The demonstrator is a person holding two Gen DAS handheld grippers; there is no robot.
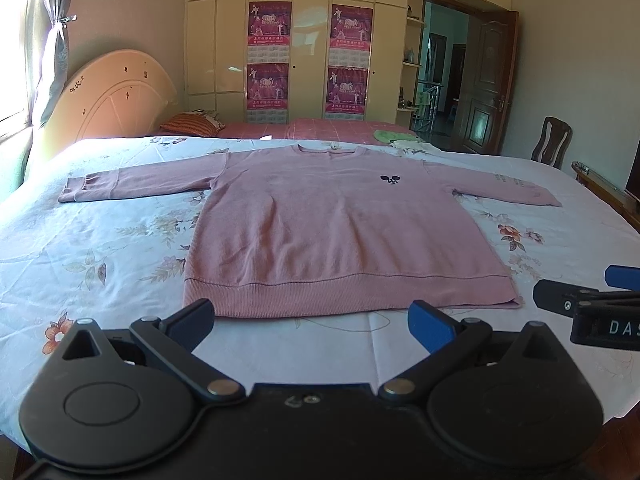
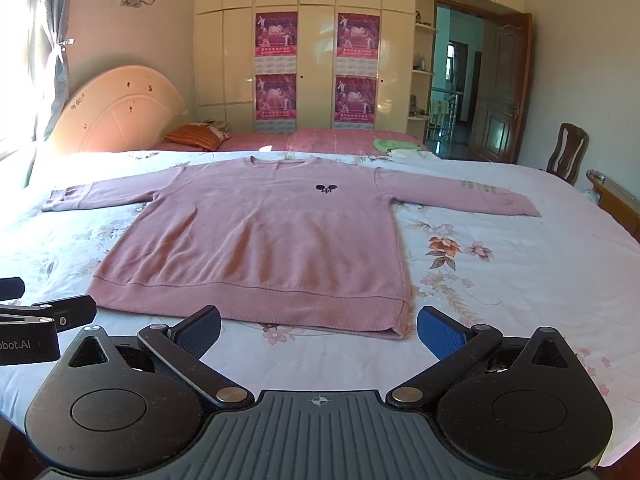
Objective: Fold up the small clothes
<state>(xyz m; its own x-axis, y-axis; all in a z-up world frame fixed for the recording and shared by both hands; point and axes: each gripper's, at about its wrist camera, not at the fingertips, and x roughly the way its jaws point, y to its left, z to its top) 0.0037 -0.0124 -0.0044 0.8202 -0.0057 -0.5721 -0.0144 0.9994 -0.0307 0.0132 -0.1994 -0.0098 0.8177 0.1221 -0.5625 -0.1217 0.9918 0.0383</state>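
A pink long-sleeved sweater [image 1: 320, 224] [image 2: 264, 236] lies flat on the floral bedsheet [image 1: 100, 248], front up, both sleeves spread out to the sides and a small dark emblem on its chest. My left gripper [image 1: 312, 320] stands open just short of the hem, nothing between its fingers. In the right wrist view my right gripper [image 2: 318, 330] is open too, in front of the hem's right corner. Each view catches the other gripper at its edge.
Behind the floral sheet lies a red bedspread [image 1: 320, 128] with a striped pillow [image 1: 192, 124] and a green cloth [image 1: 390, 135]. A headboard [image 1: 108, 100] stands at the left, a wardrobe at the back, a wooden chair [image 1: 552, 142] and an open door at the right.
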